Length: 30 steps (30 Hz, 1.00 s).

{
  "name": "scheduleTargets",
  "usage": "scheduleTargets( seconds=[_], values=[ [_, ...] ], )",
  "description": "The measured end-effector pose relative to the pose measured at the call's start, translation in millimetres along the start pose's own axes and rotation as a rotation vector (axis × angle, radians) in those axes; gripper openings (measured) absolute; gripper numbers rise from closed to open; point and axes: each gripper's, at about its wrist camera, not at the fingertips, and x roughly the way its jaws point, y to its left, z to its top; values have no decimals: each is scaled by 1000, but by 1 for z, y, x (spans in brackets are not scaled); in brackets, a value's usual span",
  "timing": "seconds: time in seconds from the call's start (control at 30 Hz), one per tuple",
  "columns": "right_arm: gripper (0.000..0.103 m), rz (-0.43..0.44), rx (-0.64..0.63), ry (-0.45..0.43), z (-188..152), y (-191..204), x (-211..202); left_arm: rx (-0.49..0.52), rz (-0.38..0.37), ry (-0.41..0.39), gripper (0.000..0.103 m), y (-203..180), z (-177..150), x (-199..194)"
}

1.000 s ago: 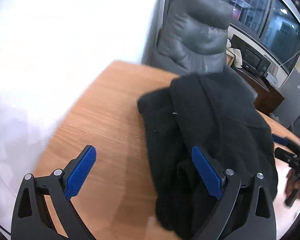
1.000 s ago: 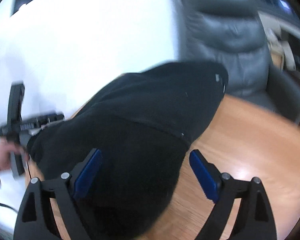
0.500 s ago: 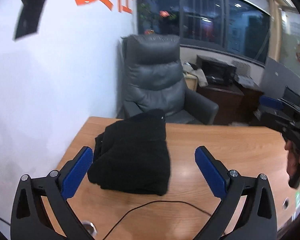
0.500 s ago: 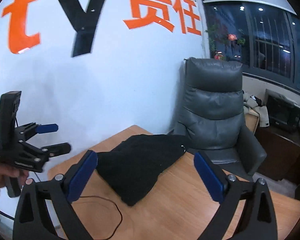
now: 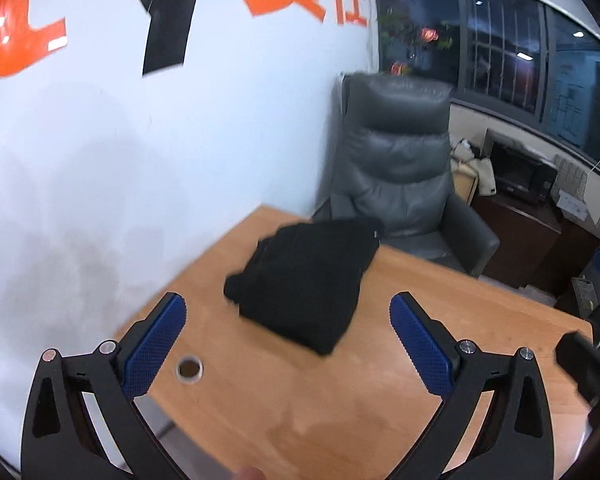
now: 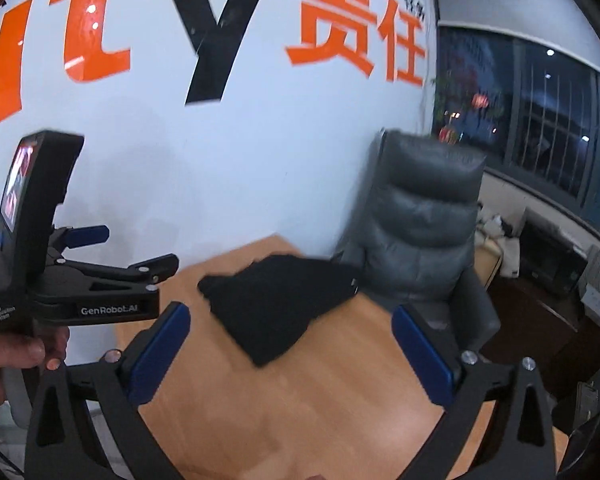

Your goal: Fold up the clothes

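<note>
- The left tongs (image 5: pixel 288 340) stand wide open with nothing between the blue pads (image 5: pixel 156 346); they hang above the near part of the desk (image 5: pixel 300 408).
- The right tongs (image 6: pixel 290 354) are also spread as wide as they go and hold nothing; their jaws have just been opening further, with only air between them.
- From the right wrist view the left tool shows at the left edge, side on, with a small lit screen (image 6: pixel 18 180) on its upright back and a hand (image 6: pixel 16 354) around the grip. Its fingertips there are apart.
- The black garment (image 5: pixel 308 280) lies folded in a compact bundle on the far corner of the desk, close to the wall and well ahead of both tongs. No tongs touch it.
- A small round hole (image 5: pixel 189 368) sits in the desk just beside the left pad of the left tongs; what is inside it cannot be made out.
- A grey chair (image 5: pixel 400 160) stands behind the desk's far edge, just past the garment.
- The wall (image 5: pixel 140 160) carries big orange and black letters (image 6: pixel 216 28), cut off by the picture's rim.
- Dark windows (image 5: pixel 500 68) run along the right, and a dark cabinet (image 5: pixel 532 240) below them bears blurred things too small to name.
- At the right edge of the left wrist view a black part (image 5: pixel 584 368) is cut off; only a corner shows.
- Both views are smeared with motion, so the garment's folds and edges are hard to read.
</note>
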Motion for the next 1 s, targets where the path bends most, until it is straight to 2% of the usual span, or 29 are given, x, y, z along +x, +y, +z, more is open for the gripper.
scheduleTargets(
  seconds=[0.1,0.33,0.53,0.83,1.0],
  values=[
    [103,-43,-15,79,-15,7,3,-7,19,29,103,-3,-14,-4],
    [103,-77,6,166,-37,10,15,-69,35,111,103,6,-38,1],
    [103,-68,4,214,-48,19,26,-40,135,108,103,11,-49,-2],
    [103,-81,0,223,-46,36,26,-102,94,137,103,18,-60,-8],
    [103,-80,-7,224,-46,43,27,-59,71,127,103,12,-61,-9]
  ],
)
